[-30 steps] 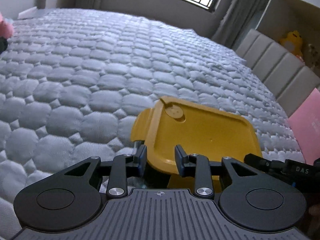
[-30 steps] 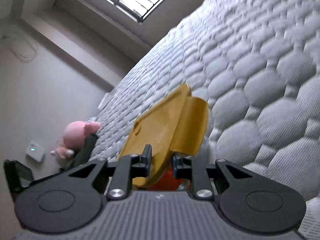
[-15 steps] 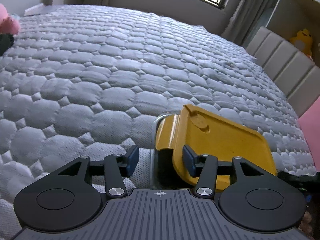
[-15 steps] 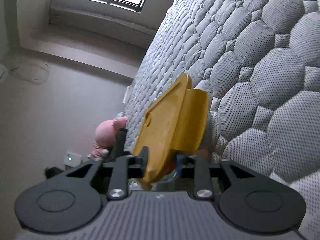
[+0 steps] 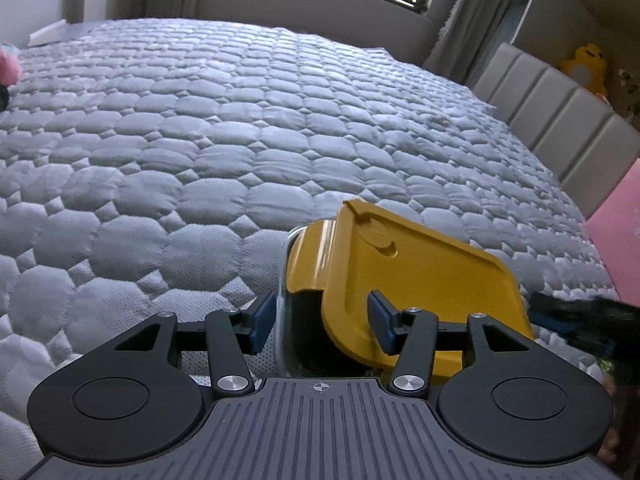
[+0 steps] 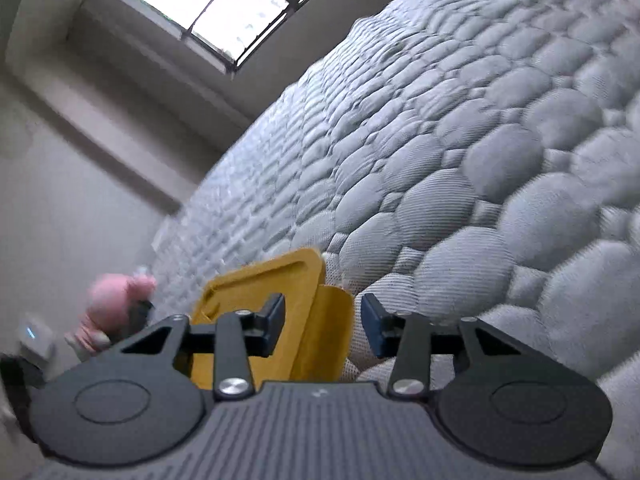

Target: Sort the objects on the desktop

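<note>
A yellow lid (image 5: 420, 276) with a side flap lies tilted over a clear container (image 5: 285, 312) on the grey quilted bed. My left gripper (image 5: 322, 322) is open, its blue pads on either side of the container's near corner and the lid's edge, gripping nothing. In the right wrist view the yellow lid (image 6: 256, 284) and its flap (image 6: 328, 332) sit just ahead of my right gripper (image 6: 322, 326), which is open with the flap between its fingers. The view is motion-blurred. The container's contents are hidden.
The grey quilted bed (image 5: 240, 140) stretches ahead. A padded headboard (image 5: 560, 120) and a pink sheet (image 5: 620, 232) are at the right. A yellow plush (image 5: 588, 64) sits on a shelf. A pink plush (image 6: 116, 300) is at the bed's far side.
Both grippers have opened. The right gripper let go of the yellow lid and swung level; the lid dropped lower over the container. The left gripper widened and drew back a little.
</note>
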{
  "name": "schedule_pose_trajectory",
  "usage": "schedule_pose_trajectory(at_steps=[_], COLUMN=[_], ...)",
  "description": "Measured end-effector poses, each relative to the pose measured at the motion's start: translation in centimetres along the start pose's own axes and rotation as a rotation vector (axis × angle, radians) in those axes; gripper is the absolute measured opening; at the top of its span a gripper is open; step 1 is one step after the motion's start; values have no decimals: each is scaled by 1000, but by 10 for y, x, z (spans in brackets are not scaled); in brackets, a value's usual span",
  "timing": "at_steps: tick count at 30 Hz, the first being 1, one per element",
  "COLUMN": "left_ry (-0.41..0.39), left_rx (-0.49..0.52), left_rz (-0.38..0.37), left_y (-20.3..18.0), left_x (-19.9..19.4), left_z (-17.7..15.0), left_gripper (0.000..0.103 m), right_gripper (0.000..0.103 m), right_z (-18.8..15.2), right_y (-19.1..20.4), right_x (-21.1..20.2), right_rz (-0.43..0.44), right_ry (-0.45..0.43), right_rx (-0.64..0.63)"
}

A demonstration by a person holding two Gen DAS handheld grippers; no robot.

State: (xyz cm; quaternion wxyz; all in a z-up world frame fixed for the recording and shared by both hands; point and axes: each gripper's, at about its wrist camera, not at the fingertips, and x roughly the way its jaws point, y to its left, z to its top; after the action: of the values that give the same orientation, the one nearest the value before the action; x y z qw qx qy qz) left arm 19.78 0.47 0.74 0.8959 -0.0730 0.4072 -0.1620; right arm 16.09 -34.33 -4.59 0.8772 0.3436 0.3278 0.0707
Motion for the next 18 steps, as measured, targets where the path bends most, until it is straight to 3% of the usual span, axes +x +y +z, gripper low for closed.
schedule_pose_trajectory(at_steps=[3, 5, 7, 10, 18], left_ry=[1, 8, 14, 19, 34], left_rx=[-13, -17, -25, -38, -51], left_rz=[-4, -6, -16, -33, -38], left_y=[3, 5, 6, 7, 13], left_x=[1, 3, 5, 6, -1], left_z=[0, 0, -1, -3, -5], left_gripper=[55, 55, 55, 54, 57], right_gripper=[31, 21, 21, 16, 16], right_z=[2, 3, 5, 7, 0], right_y=[24, 40, 56, 68, 88], right_x=[13, 21, 29, 39, 52], right_rz=[-81, -134, -188, -178, -188], right_ry=[-26, -44, -61, -48, -63], right_rx=[-141, -235, -329, -386, -504])
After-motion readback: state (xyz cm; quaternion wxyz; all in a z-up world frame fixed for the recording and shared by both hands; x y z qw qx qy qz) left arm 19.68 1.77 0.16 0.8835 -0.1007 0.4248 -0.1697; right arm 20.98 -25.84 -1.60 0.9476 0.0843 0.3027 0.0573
